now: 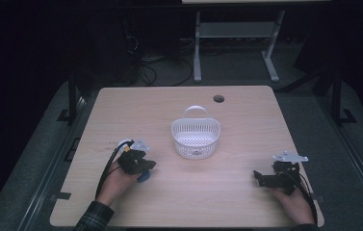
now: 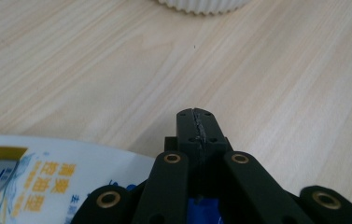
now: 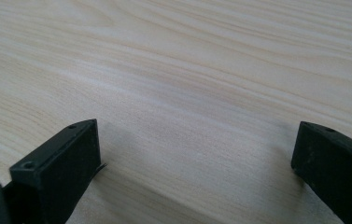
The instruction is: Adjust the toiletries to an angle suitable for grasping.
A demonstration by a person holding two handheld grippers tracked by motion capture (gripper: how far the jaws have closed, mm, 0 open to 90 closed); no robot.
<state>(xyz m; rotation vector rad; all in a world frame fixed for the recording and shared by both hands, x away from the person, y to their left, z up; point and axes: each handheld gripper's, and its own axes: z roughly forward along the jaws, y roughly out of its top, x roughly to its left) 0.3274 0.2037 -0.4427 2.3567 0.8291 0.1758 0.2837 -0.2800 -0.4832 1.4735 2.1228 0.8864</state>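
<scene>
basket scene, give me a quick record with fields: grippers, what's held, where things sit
basket: white, slotted, handle up, mid table, nothing visible inside
left gripper: jaws shut, just left of the basket
packet: white with blue and gold print, beside and under the left gripper; grip unclear
right gripper: jaws open over bare wood, near the right edge
table: light wood, round hole at the far edge

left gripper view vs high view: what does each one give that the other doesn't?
The left gripper view gives the print on the white packet, yellow and blue characters, plus the left gripper with its jaws pressed together.

The high view gives the whole white basket with its handle, the right gripper near the table's right edge, both hands, and the floor and a desk frame beyond.

Both show the wooden table, the basket's ribbed wall and something blue under the left gripper.
</scene>
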